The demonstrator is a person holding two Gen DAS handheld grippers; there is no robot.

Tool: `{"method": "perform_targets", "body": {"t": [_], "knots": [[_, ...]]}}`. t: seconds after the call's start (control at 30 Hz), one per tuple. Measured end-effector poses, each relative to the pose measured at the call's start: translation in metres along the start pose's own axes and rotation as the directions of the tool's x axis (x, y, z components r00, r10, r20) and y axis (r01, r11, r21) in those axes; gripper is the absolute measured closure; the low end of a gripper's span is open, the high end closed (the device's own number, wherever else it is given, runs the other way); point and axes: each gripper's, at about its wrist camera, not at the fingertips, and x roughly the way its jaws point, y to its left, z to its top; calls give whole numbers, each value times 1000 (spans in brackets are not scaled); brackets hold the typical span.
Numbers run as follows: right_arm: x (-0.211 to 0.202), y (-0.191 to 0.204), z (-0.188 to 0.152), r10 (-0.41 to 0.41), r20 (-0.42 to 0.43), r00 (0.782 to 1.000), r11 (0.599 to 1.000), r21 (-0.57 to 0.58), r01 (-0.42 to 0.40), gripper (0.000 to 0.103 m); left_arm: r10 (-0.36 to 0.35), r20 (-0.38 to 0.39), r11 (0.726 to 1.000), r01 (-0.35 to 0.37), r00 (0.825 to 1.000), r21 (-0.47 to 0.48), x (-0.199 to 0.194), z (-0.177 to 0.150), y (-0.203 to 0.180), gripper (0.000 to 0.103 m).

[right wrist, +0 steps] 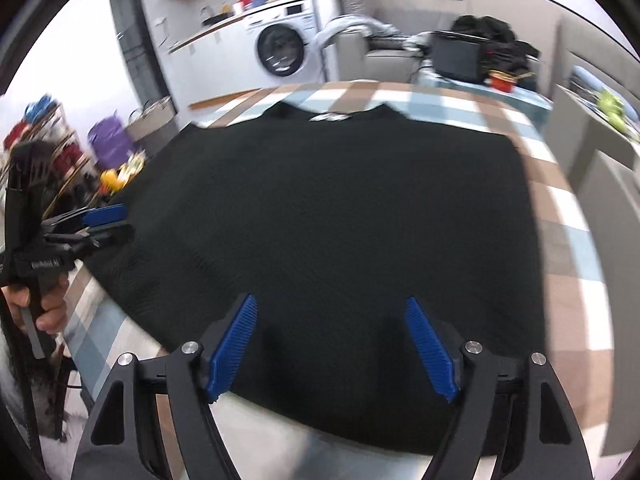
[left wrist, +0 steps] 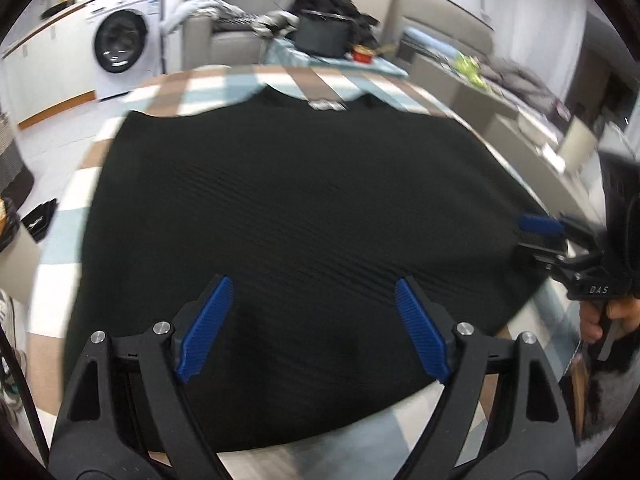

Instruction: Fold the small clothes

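A black ribbed garment [left wrist: 288, 208] [right wrist: 332, 208] lies spread flat on a table with a checked cloth [left wrist: 224, 80] [right wrist: 560, 200]. Its collar, with a white label [left wrist: 328, 105] [right wrist: 330, 117], points away from me. My left gripper [left wrist: 312, 284] hovers open over the near hem, with nothing between its blue pads. My right gripper [right wrist: 332, 304] is likewise open above the near hem, its pads empty. Each view also shows the other gripper from the side, held by a hand: the right gripper [left wrist: 528, 236] at the garment's right edge and the left gripper [right wrist: 116, 222] at its left edge.
Beyond the table stand a washing machine [left wrist: 120, 40] [right wrist: 282, 50], a grey sofa [left wrist: 228, 36] and a black box [left wrist: 322, 36] among dark clothes. A purple basket [right wrist: 108, 140] and cluttered shelves [right wrist: 44, 136] are at the left. Low cabinets [left wrist: 500, 100] run along the right.
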Motion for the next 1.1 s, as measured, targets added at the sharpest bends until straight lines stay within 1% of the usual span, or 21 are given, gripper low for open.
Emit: {"method": "perform_targets", "body": {"t": [0.03,0.07,0.13,0.2,0.23,0.3,0.33,0.43,0.57,0.63,0.7,0.77,0.9,0.97,1.0,1.03,1.1], "knots": [[6,6,-1,3,-10,1000,1000,-16,-3,25,-1,-15,1000,2,1000,21,2,-4,-6,21],[13,9,-1,-11,-29,1000,999,-31,11,25,2,-24,999,-1,1000,35,3,-8,-10,21],[22,11,-6,-66,-44,997,996,-67,63,25,22,-42,998,-20,999,60,5,-17,-12,21],[17,6,-13,-119,-34,992,989,-92,116,25,66,-51,996,-63,996,69,4,-26,-10,21],[13,0,-17,-126,-34,991,989,-79,123,25,72,-50,995,-68,996,71,7,-28,-8,21],[3,-16,-26,-82,-31,996,996,-28,81,25,80,-43,994,-77,996,78,0,-34,-1,21],[-3,-21,-30,-75,-32,997,997,-12,74,25,86,-43,993,-82,995,79,-2,-37,2,21],[-17,-27,-38,-99,-37,994,995,-2,99,24,86,-40,995,-84,996,58,-12,-45,11,21],[-20,-22,-32,-124,-13,992,992,2,124,24,66,-23,998,-66,998,9,-12,-39,19,21],[-12,-15,-25,-123,-5,992,992,0,123,24,55,-20,998,-55,998,-13,-8,-33,20,21],[-2,-7,-18,-118,-3,993,993,-16,118,24,47,-21,999,-48,999,-9,1,-22,14,21],[12,0,-8,-124,-5,992,992,-28,124,24,63,-22,998,-63,998,12,7,-12,6,21],[28,4,5,-99,-18,995,994,-36,99,24,77,-40,996,-74,996,55,30,8,-10,21],[34,6,5,-97,-36,995,994,-57,95,24,101,-68,993,-97,993,62,40,10,-10,21],[34,6,4,-109,-36,993,992,-68,106,24,115,-77,992,-110,990,62,42,8,-6,21],[33,4,3,-120,-36,992,990,-81,116,24,125,-65,990,-121,990,70,40,6,-4,21],[27,-5,-1,-136,-40,990,988,-84,132,23,143,-69,988,-138,987,73,37,1,3,21]]}}
